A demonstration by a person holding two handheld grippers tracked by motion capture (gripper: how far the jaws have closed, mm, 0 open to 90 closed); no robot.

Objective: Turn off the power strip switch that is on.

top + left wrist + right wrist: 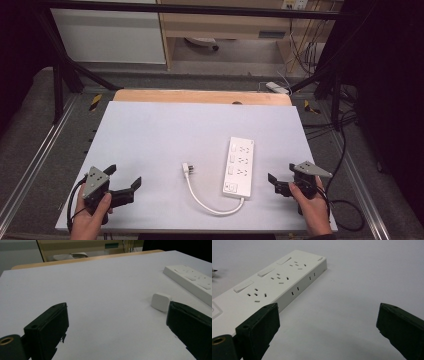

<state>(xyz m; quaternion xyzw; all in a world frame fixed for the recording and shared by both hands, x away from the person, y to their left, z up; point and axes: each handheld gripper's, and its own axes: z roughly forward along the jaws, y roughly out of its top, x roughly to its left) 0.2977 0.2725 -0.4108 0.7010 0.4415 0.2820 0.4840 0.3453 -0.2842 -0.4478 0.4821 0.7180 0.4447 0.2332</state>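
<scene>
Power strip lies flat on the bench, right of centre, long axis running away from the person, sockets and rocker switches facing up. Rigid white plastic shell; judged light to moderate in weight, smooth and likely slippery under hard jaws. Best hold, as I judge it: across the narrow width on the long side walls, near mid-length to limit tipping.

Cord leaves the near end, loops along the bench toward the person, then curves back to the plug, which lies just left of the strip, apart from it. Cord looks short, soft but springy; it will drag and steer the plug if the strip is lifted. Plug body is small, blocky, easy to pinch on its flat sides.

Left hand-held gripper: jaws spread, empty, near-left of bench, plug ahead of it.

Right hand-held gripper: jaws spread, empty, just right of the strip's near end.
</scene>
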